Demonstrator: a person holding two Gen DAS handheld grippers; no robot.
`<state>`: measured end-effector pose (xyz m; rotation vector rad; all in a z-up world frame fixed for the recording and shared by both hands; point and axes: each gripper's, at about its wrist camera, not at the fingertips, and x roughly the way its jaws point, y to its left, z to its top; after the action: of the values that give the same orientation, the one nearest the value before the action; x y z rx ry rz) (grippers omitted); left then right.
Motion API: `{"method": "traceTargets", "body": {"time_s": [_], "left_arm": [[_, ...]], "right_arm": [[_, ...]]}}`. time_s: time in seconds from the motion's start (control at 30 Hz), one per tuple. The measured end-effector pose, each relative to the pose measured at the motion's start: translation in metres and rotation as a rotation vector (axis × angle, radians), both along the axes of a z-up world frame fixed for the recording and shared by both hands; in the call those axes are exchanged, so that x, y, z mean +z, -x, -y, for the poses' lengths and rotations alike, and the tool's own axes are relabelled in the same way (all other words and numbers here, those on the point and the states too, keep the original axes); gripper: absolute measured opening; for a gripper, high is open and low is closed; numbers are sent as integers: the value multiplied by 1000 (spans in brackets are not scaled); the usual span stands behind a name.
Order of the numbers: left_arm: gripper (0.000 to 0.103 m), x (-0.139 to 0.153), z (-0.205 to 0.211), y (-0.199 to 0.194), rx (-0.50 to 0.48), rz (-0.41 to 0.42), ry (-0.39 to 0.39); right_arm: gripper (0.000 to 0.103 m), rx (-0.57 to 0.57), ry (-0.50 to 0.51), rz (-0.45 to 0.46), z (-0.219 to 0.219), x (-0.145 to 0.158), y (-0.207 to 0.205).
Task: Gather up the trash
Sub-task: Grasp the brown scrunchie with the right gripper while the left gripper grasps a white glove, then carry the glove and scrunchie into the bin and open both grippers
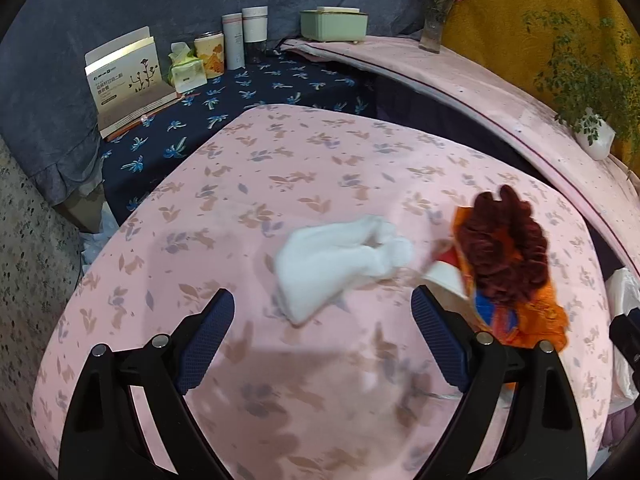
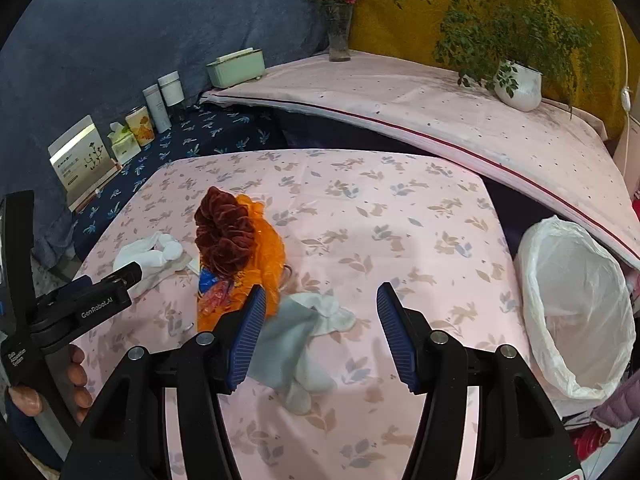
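On the pink floral tablecloth (image 1: 280, 168) lies a crumpled white tissue (image 1: 340, 268), just ahead of my left gripper (image 1: 322, 304), which stands wide open with nothing between its pads. To its right lies an orange snack wrapper (image 1: 520, 312) with a dark red ruffled piece (image 1: 504, 248) on top. In the right wrist view my right gripper (image 2: 322, 300) is open above a second pale tissue (image 2: 304, 336), which lies between the fingers but is not pinched. The wrapper (image 2: 264, 248), the first tissue (image 2: 152, 258) and the left gripper (image 2: 128, 276) show at the left.
A bin lined with a white bag (image 2: 576, 304) stands off the table's right edge. Boxes, a tissue pack and canisters (image 1: 236, 40) line the dark blue shelf behind. A vase (image 2: 340, 36) and a potted plant (image 2: 520, 84) stand on the far ledge. A hand (image 2: 76, 372) holds the left gripper.
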<state>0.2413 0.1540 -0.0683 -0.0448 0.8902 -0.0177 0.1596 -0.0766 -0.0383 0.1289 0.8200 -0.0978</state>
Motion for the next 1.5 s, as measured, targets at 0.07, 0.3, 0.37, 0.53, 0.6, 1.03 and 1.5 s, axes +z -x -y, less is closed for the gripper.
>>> {"method": "traceTargets", "body": {"time_s": [0.07,0.3,0.37,0.53,0.6,1.03,1.5], "left_arm": [[86,-4,-9,-7,-3,-8,14],[81,-24,-26,-31,-23,-76,111],[80,-30,-26,-36,-32,-92,132],[57,-37,-24,-41,-59,-115,175],[44,-37,-23,-41,-72,-117,182],[9,-2,-2,-29,-125,-57,185],[9,75,79,9,-263,63,177]], "right_arm": [[56,19,-1,-1,-11,-1,-12],[56,62,9,-14,-43,-10,-50],[56,63,18,-20,-48,-14,-59],[53,59,13,-53,-51,-27,-78],[44,64,17,-65,-53,-31,-82],[14,60,1,-38,-43,-16,-76],[13,-32,-22,89,22,42,-35]]}}
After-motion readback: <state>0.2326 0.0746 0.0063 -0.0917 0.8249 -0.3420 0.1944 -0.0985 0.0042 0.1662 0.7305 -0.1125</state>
